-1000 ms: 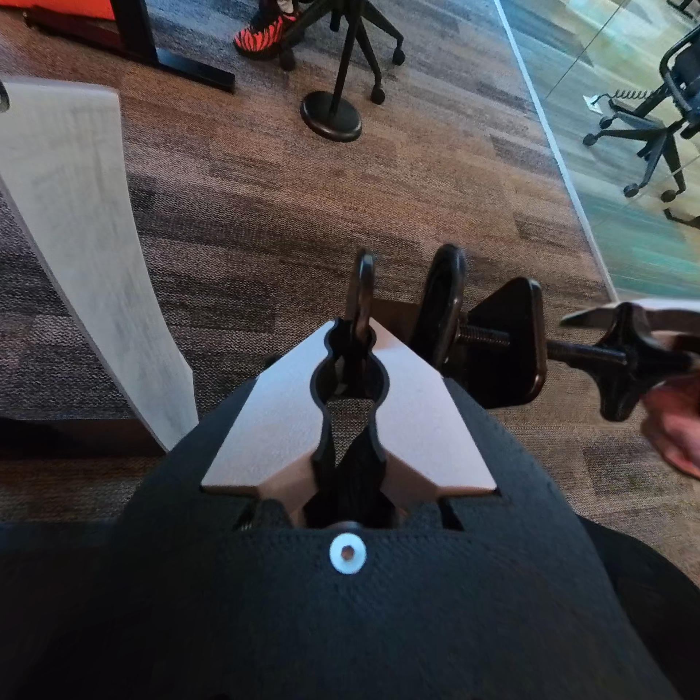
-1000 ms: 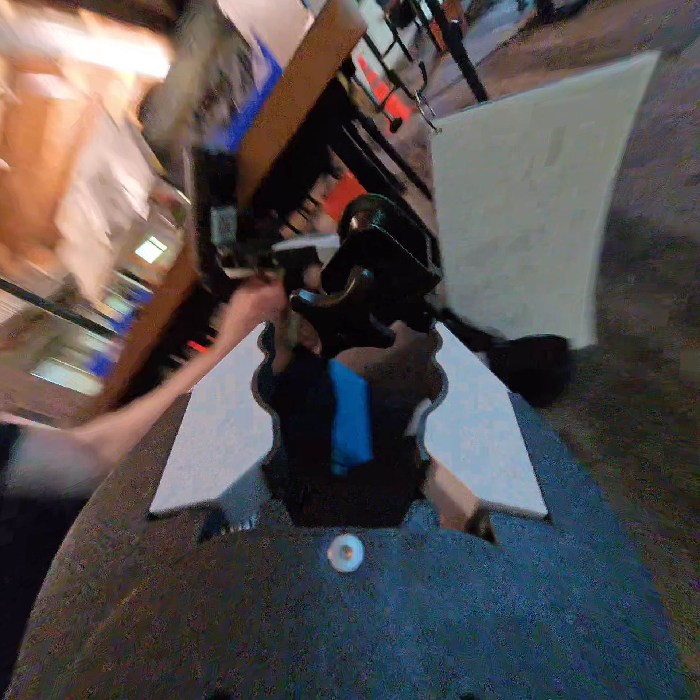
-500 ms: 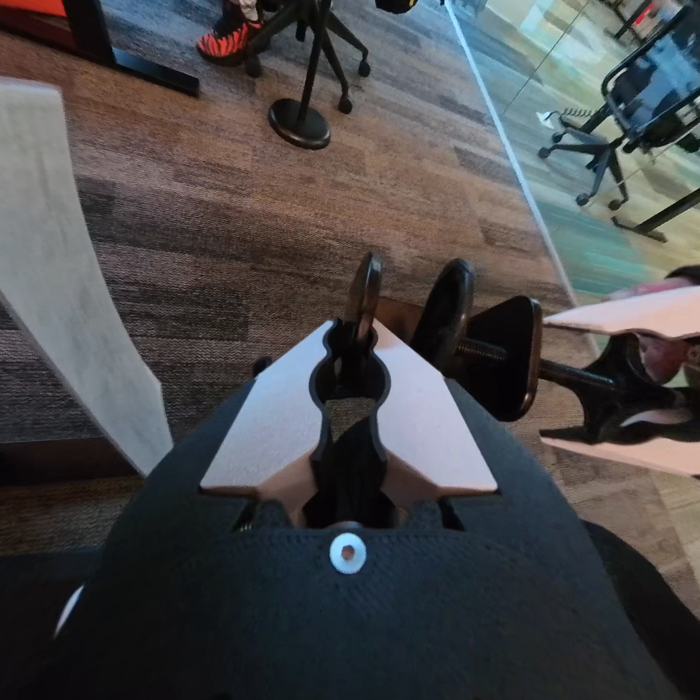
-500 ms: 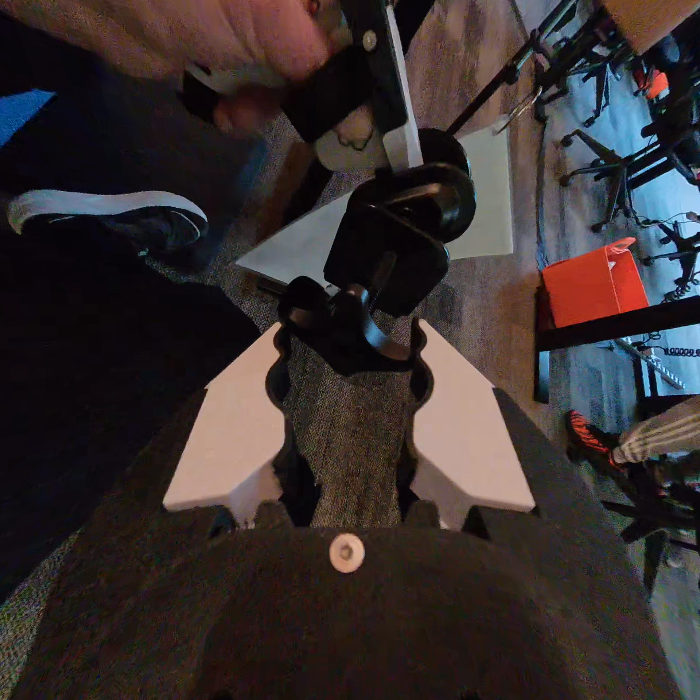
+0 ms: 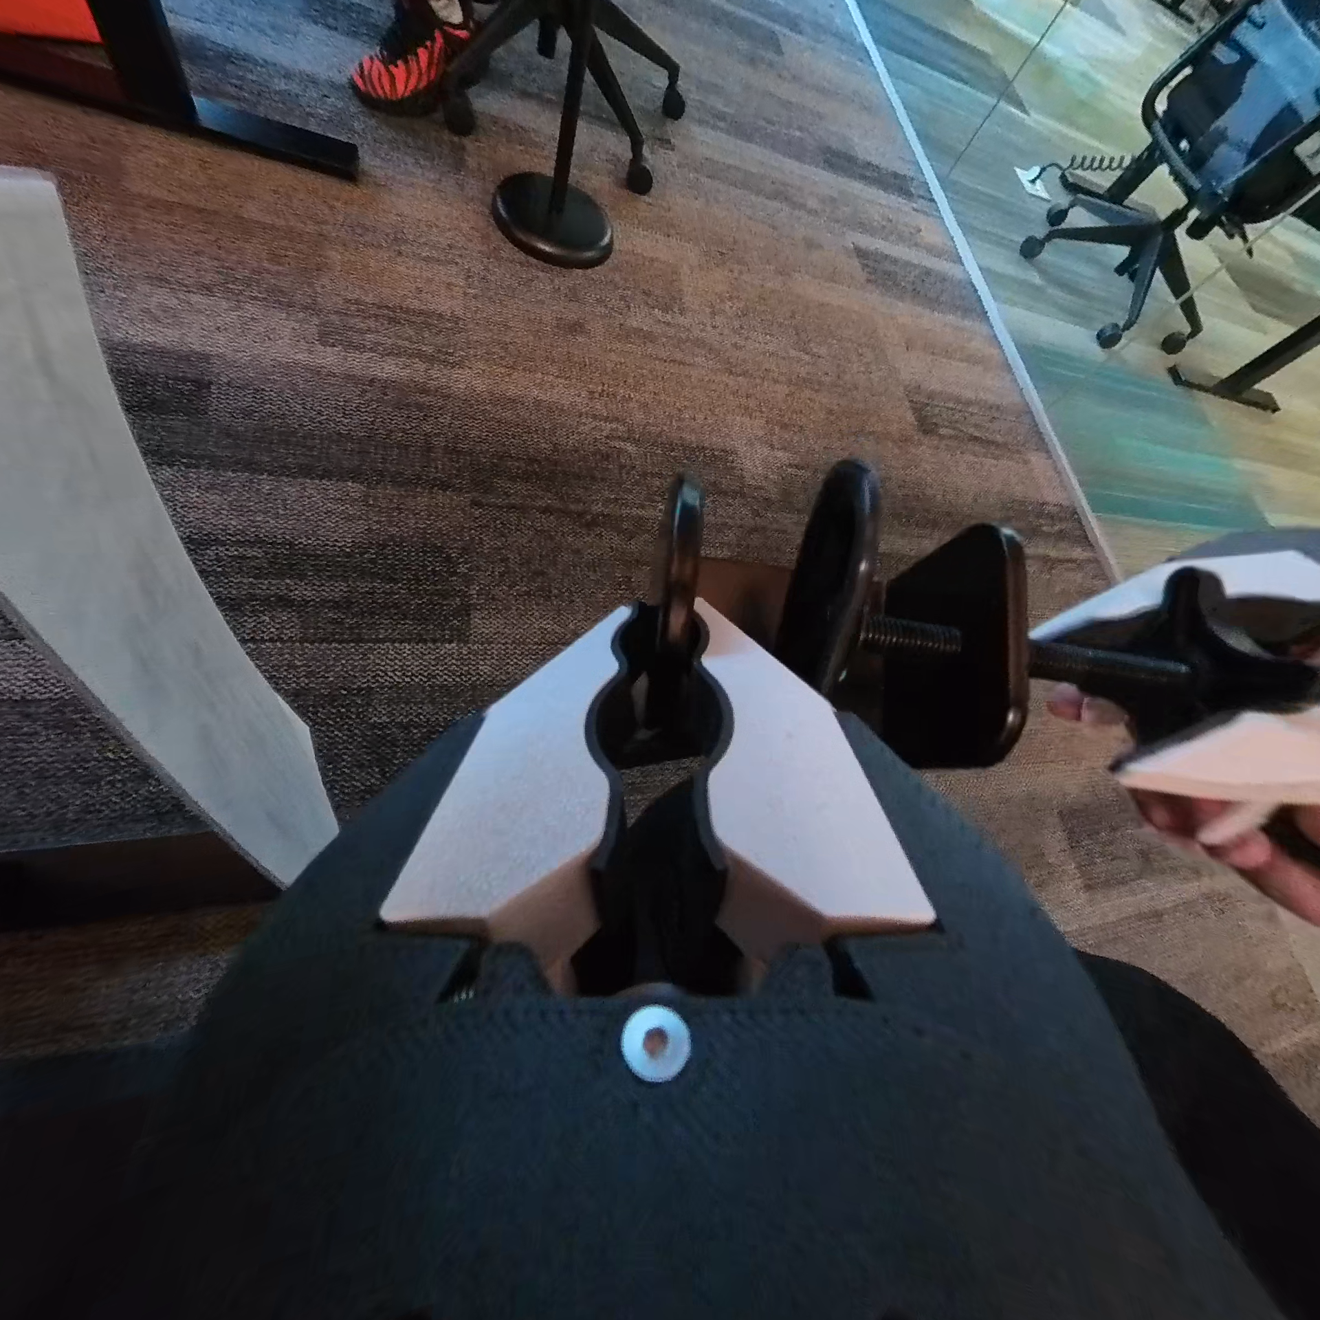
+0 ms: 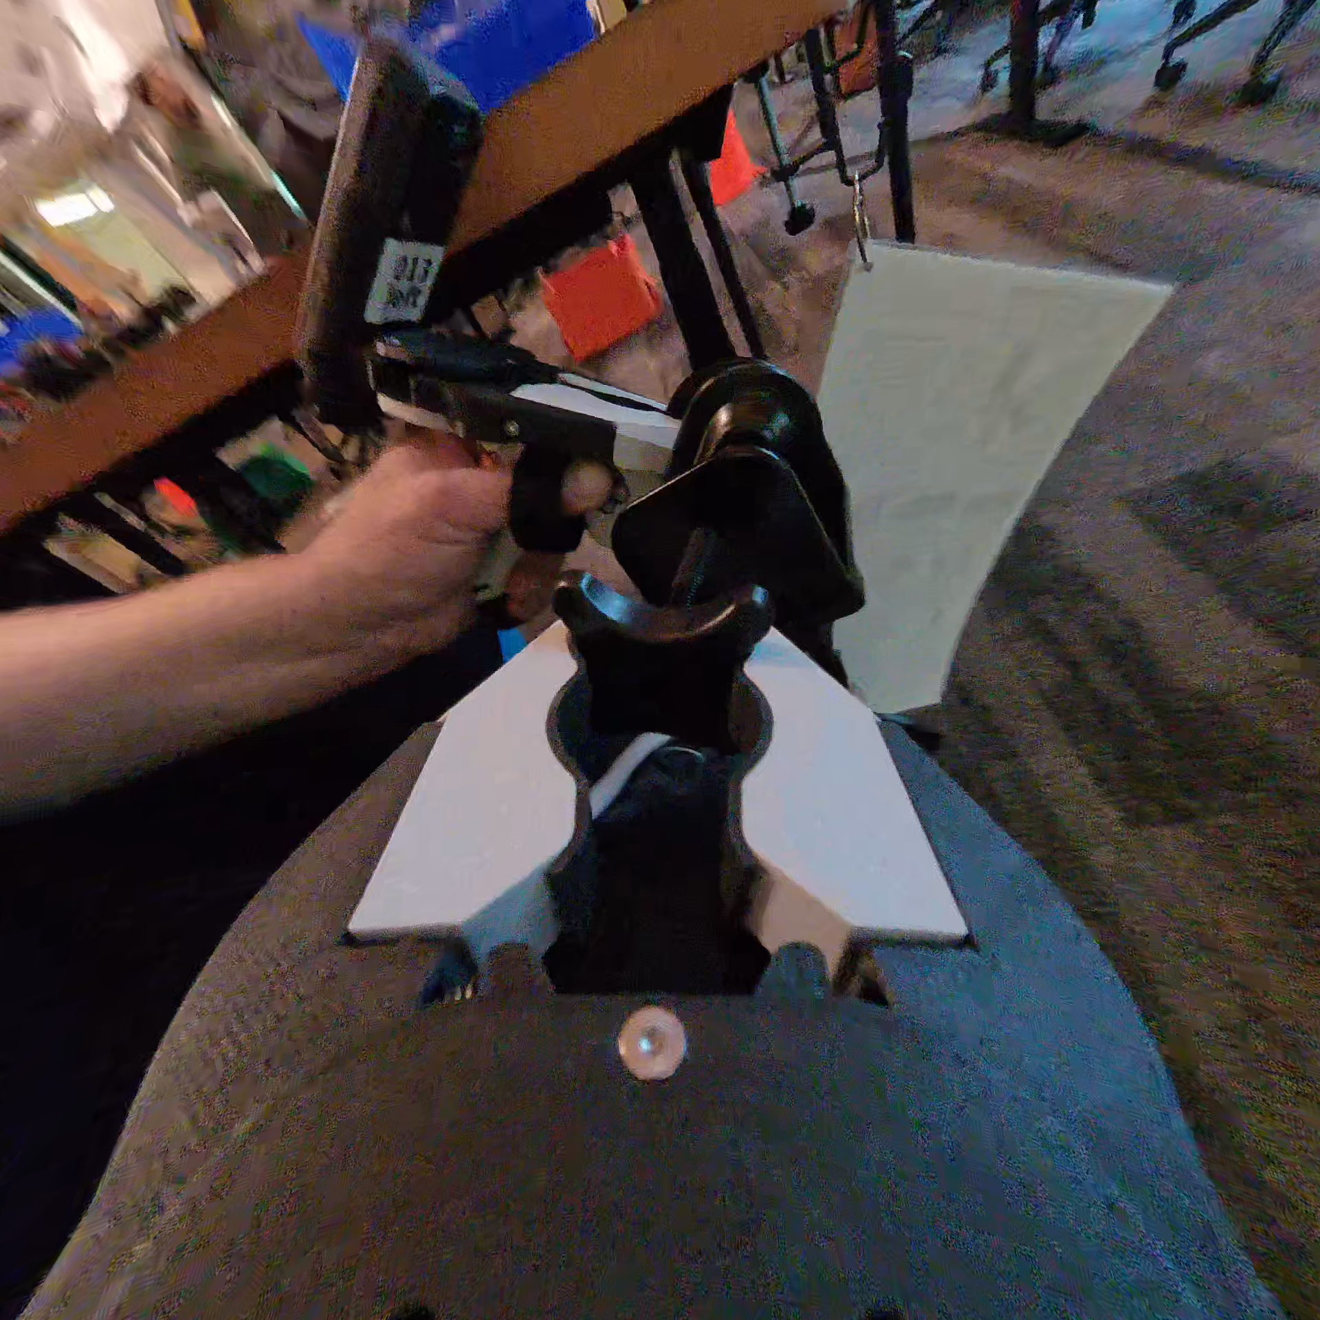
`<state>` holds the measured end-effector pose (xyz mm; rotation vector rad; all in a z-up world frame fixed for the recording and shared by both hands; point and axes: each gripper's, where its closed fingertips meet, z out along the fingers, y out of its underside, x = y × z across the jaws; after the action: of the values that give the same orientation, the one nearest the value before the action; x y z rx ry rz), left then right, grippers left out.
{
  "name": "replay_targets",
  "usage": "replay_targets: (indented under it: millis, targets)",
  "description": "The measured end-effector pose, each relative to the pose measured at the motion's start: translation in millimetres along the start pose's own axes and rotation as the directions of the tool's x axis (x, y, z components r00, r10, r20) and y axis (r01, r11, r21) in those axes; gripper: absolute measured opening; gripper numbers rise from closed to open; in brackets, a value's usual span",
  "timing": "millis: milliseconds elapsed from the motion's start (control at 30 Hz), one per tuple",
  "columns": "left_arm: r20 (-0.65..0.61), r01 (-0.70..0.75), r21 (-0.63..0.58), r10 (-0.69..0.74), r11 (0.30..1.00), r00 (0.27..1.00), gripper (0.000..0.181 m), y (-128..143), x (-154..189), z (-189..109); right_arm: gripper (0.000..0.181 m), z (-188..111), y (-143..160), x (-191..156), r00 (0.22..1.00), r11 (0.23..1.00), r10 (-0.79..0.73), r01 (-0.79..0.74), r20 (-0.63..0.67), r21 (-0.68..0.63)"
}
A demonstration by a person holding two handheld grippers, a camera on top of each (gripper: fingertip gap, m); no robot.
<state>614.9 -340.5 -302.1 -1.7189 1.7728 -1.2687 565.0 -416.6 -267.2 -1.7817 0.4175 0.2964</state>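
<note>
Since half a second ago, my right gripper (image 6: pixel 661 636) has narrowed from wide onto the star knob (image 6: pixel 664 686) of the black clamp (image 5: pixel 957 657). My left gripper (image 5: pixel 668 621) pinches the clamp's thin end, so it hangs between both, above the carpet (image 5: pixel 500 393).

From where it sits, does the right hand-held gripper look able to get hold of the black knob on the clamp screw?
Probably yes. The right hand-held gripper already has the knob between its fingers with nothing in between, and the left hand-held gripper holds the black clamp on its far side.
</note>
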Motion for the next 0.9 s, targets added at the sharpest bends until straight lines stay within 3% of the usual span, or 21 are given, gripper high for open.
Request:
replay_targets:
  millis: [67,100,133,200,233,300,333,367,400,433,467,533,567,600,667,700,767,800,833,867,900]
  targets:
    - [-0.010,0.009,0.001,-0.009,1.000,1.000,0.009,-1.3,0.2,-1.2,0.032,-0.4,-1.3,1.7,0.968,0.967,-0.244,0.238,-0.065,-0.091]
    - [-0.023,0.024,0.005,-0.024,1.000,0.999,0.009,-2.0,0.2,-1.6,0.032,-0.3,-0.2,2.6,0.893,0.891,-0.439,0.419,-0.095,-0.176]
    - [-0.031,0.034,0.011,-0.034,0.999,0.999,0.009,-2.5,0.0,-2.3,0.032,-0.6,1.6,4.8,0.748,0.739,-0.656,0.610,-0.102,-0.285]
    - [-0.036,0.046,0.010,-0.045,0.999,0.998,0.009,-2.4,-1.5,-2.7,0.033,-1.9,1.0,12.1,0.317,0.294,-0.948,0.837,-0.029,-0.462]
    - [-0.040,0.053,0.016,-0.052,0.998,0.998,0.009,-3.1,-2.2,-2.8,0.032,-0.9,-0.3,11.1,0.238,0.213,-0.971,0.857,-0.005,-0.470]
    - [-0.042,0.055,0.022,-0.054,0.998,0.998,0.008,-4.8,-2.1,-4.5,0.050,-4.0,-0.3,13.1,0.363,0.330,-0.932,0.830,-0.013,-0.450]
    - [-0.029,0.035,0.020,-0.034,0.999,0.999,0.007,-5.2,-1.1,-4.8,0.059,-8.4,-5.6,15.4,0.473,0.454,-0.878,0.783,-0.067,-0.425]
    - [-0.030,0.034,0.027,-0.033,0.999,0.999,0.007,-6.5,0.3,-5.2,0.068,-13.4,-10.4,13.7,0.640,0.634,-0.759,0.686,-0.118,-0.358]
    - [-0.037,0.044,0.035,-0.042,0.998,0.998,0.008,-7.8,1.0,-5.8,0.076,-17.8,-11.0,6.2,0.823,0.816,-0.558,0.519,-0.109,-0.254]
    - [-0.032,0.035,0.036,-0.034,0.999,0.999,0.008,-8.6,0.6,-6.5,0.085,-22.7,-12.7,0.1,0.947,0.943,-0.313,0.301,-0.073,-0.138]
    - [-0.020,0.019,0.038,-0.019,0.999,1.000,0.007,-9.4,-0.4,-7.1,0.082,-27.6,-13.4,4.4,0.997,0.998,-0.045,0.043,-0.056,-0.040]
    - [-0.008,0.011,0.055,-0.011,0.998,1.000,0.007,-12.2,-1.1,-7.6,0.076,-32.4,-15.2,6.0,0.906,0.903,0.400,-0.416,0.141,0.110]
    - [-0.002,-0.006,0.054,0.006,0.999,1.000,0.007,-13.0,-0.3,-7.5,0.080,-30.5,-12.5,5.5,0.861,0.860,0.467,-0.495,0.199,0.123]
    - [0.007,-0.031,0.043,0.031,0.999,0.999,0.007,-12.9,1.0,-6.7,0.081,-23.8,-4.6,4.2,0.879,0.881,0.443,-0.463,0.175,0.099]
    - [0.008,-0.056,0.030,0.056,0.998,0.998,0.010,-12.3,6.7,-4.3,0.050,-15.6,-9.2,-2.3,0.936,0.933,0.327,-0.342,0.133,0.116]
    - [0.009,-0.063,0.021,0.063,0.998,0.998,0.010,-11.2,9.2,-3.1,0.048,-14.5,-14.6,-2.5,0.962,0.955,0.258,-0.268,0.091,0.127]
    - [-0.008,-0.041,0.032,0.041,0.999,0.999,0.009,-12.3,9.3,-4.4,0.048,-12.2,-17.8,-5.7,0.997,0.997,-0.073,0.074,-0.023,0.038]
    - [-0.017,-0.031,0.024,0.031,0.999,0.999,0.009,-12.2,8.9,-4.8,0.048,-10.4,-16.4,-8.3,0.938,0.941,-0.336,0.331,-0.087,-0.069]
    - [-0.031,-0.015,0.020,0.016,1.000,0.999,0.009,-11.8,9.0,-4.8,0.047,-8.9,-12.2,-8.6,0.773,0.774,-0.625,0.594,-0.112,-0.218]
    - [-0.042,0.008,0.023,-0.007,1.000,0.999,0.009,-11.5,8.2,-4.9,0.048,-8.6,-7.6,-4.2,0.508,0.498,-0.858,0.781,-0.079,-0.377]
    - [-0.030,0.005,0.021,-0.004,1.000,1.000,0.009,-10.7,5.5,-4.4,0.048,-7.7,-5.7,1.1,0.265,0.243,-0.964,0.843,-0.022,-0.480]
